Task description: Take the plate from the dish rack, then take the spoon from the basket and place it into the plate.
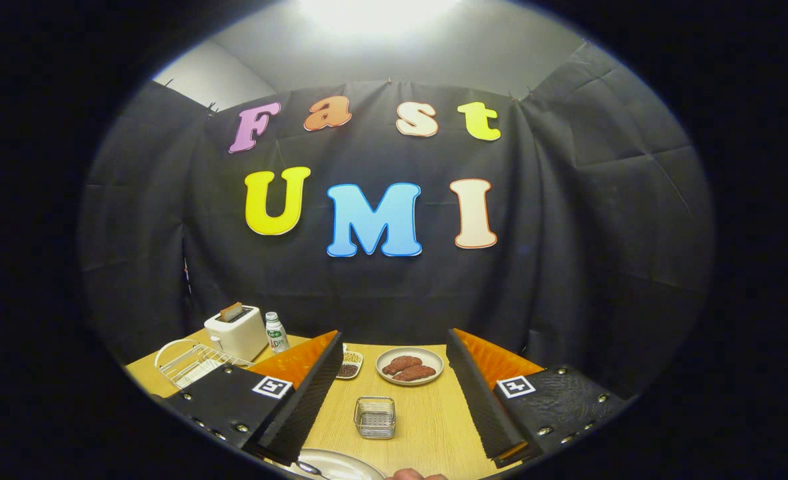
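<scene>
My gripper [393, 347] is open and held above the wooden table [434, 427], with nothing between its fingers. A small wire basket [375, 418] stands on the table below and between the fingers and looks empty. Nearer to me, under the left finger, lies a pale plate [341, 463], partly cut off. A shiny spoon [310, 468] rests on its left part. The white wire dish rack [191, 360] stands at the table's left end, beyond the left finger.
A white toaster [237, 331] with a slice in it and a small bottle [275, 332] stand behind the rack. A divided dish of beans [350, 365] and a plate of meat pieces [409, 366] sit at the back. A fingertip [411, 475] shows beside the pale plate.
</scene>
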A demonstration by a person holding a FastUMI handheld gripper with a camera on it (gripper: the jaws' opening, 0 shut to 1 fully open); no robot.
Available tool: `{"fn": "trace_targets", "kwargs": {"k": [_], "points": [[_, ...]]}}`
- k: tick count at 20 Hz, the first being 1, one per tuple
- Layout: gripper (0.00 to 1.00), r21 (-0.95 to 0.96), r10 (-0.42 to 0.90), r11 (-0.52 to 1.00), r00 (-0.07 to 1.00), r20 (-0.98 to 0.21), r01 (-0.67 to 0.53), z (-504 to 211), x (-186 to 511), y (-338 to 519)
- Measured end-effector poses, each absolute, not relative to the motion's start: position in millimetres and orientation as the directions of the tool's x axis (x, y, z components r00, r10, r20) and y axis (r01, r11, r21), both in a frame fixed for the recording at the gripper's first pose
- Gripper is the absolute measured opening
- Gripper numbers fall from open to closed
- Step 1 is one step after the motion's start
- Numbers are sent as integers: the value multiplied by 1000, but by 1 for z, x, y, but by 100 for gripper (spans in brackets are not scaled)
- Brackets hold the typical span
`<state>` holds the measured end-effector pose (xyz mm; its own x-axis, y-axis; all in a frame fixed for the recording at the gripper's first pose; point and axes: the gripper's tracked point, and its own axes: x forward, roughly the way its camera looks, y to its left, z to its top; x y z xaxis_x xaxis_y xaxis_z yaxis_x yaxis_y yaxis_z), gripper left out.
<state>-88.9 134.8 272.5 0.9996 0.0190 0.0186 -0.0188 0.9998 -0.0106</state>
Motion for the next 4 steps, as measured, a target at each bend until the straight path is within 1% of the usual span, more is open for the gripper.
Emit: {"fn": "trace_targets", "kwargs": {"k": [4], "points": [[96,0,21,1000,999,31,-21,271,-91,125]]}}
